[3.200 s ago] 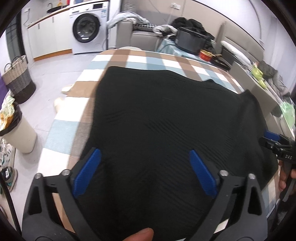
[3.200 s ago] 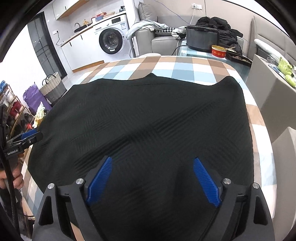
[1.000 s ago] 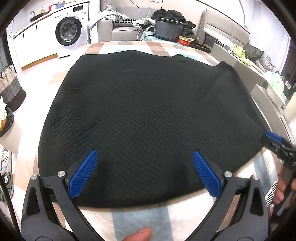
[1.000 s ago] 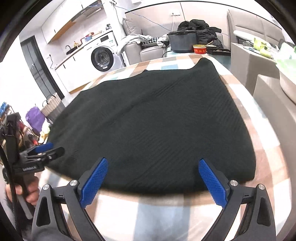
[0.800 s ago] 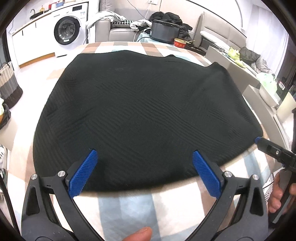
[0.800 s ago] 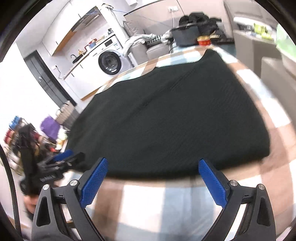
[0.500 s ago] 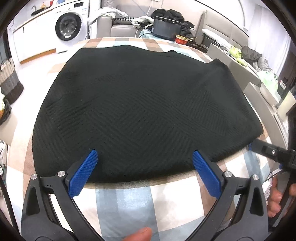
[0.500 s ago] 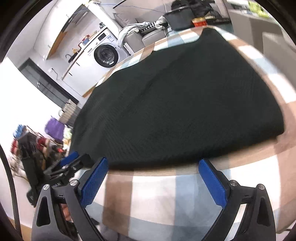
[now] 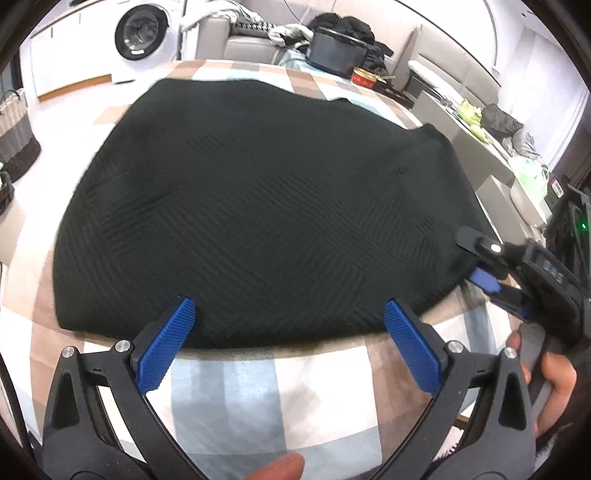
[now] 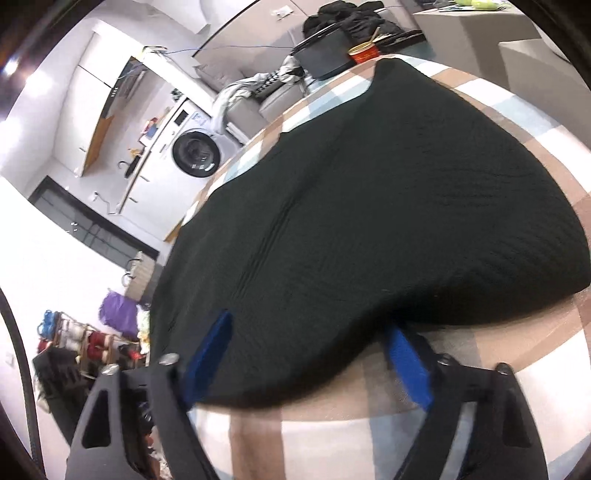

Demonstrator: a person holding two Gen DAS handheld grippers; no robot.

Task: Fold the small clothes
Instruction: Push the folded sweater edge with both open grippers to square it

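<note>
Sideways-rolled right gripper [image 10: 306, 354], jaws closing around garment [image 10: 369, 221] edge.

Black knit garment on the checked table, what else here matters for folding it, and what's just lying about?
For the job:
black knit garment
checked table
left gripper, open
right gripper, jaws closing around the garment's near corner

Lying about:
washing machine
black pot
red tin
woven basket
</note>
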